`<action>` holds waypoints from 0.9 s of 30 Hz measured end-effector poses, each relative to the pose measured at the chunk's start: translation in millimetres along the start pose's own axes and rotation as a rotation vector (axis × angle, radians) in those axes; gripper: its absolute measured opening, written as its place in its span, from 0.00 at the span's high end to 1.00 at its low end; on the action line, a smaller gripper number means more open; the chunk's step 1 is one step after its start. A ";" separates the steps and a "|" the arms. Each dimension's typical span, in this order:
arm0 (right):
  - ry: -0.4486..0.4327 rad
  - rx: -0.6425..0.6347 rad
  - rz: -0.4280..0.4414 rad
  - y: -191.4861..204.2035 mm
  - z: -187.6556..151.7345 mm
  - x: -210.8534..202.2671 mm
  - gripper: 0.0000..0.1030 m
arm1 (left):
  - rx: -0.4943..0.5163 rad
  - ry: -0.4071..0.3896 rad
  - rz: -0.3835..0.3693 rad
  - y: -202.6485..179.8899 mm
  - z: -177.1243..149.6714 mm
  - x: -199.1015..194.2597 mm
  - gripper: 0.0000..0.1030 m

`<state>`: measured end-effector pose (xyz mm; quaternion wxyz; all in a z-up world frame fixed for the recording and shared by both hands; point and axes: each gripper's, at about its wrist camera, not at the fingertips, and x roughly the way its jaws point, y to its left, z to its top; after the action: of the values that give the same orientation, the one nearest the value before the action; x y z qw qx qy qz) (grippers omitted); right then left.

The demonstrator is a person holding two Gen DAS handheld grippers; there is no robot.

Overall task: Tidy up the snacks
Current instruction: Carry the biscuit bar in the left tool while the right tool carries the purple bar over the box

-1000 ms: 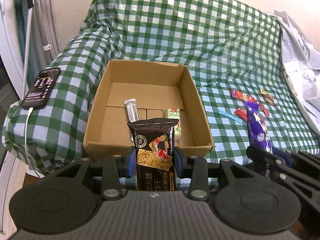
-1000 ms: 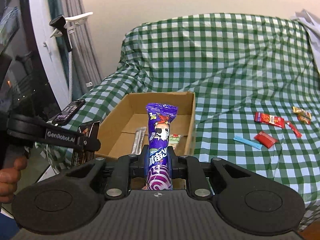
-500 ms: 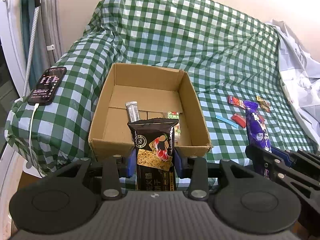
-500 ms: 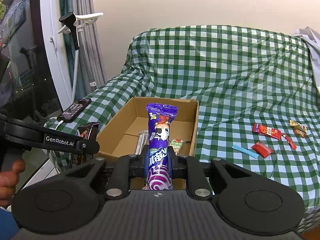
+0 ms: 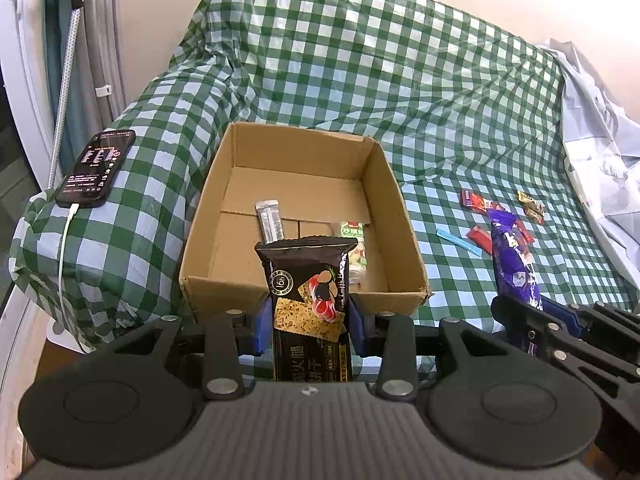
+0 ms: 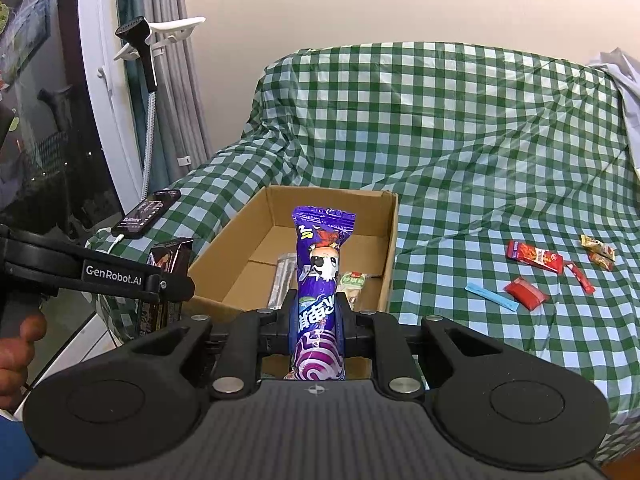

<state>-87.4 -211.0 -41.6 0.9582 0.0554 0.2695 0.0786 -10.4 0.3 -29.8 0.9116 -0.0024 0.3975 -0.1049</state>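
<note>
An open cardboard box (image 5: 400,208) (image 6: 390,248) sits on the green checked cover, holding a silver packet (image 5: 270,220) and a green packet (image 5: 354,236). My left gripper (image 5: 308,326) is shut on a black cracker packet (image 5: 310,280), held upright just in front of the box's near wall. My right gripper (image 6: 316,322) is shut on a purple snack bag (image 6: 320,264), also upright before the box. The right gripper and its purple bag (image 5: 514,260) show at the right edge of the left wrist view; the left gripper with the black packet (image 6: 170,260) shows at the left of the right wrist view.
Several small red, blue and brown snacks (image 6: 536,256) (image 5: 480,236) lie loose on the cover right of the box. A phone (image 5: 96,168) on a charging cable rests on the covered armrest at left. A white sheet (image 5: 600,152) lies at far right. A hand (image 6: 16,356) grips the left handle.
Both views have pulled back and tilted up a little, so the box looks smaller and farther. Both packets stay held as before.
</note>
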 end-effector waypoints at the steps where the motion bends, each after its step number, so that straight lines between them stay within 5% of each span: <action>1: 0.003 0.000 0.001 -0.3 -0.3 0.6 0.82 | -0.001 0.003 0.001 0.1 0.4 1.2 0.59; 27: 0.109 -0.013 -0.007 -5.5 11.6 51.3 0.82 | -0.054 0.048 0.026 25.1 35.1 52.5 0.59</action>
<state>-37.5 -207.9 -58.6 0.9427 0.0440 0.3210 0.0796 54.6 11.9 -46.0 0.9028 -0.0193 0.4218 -0.0821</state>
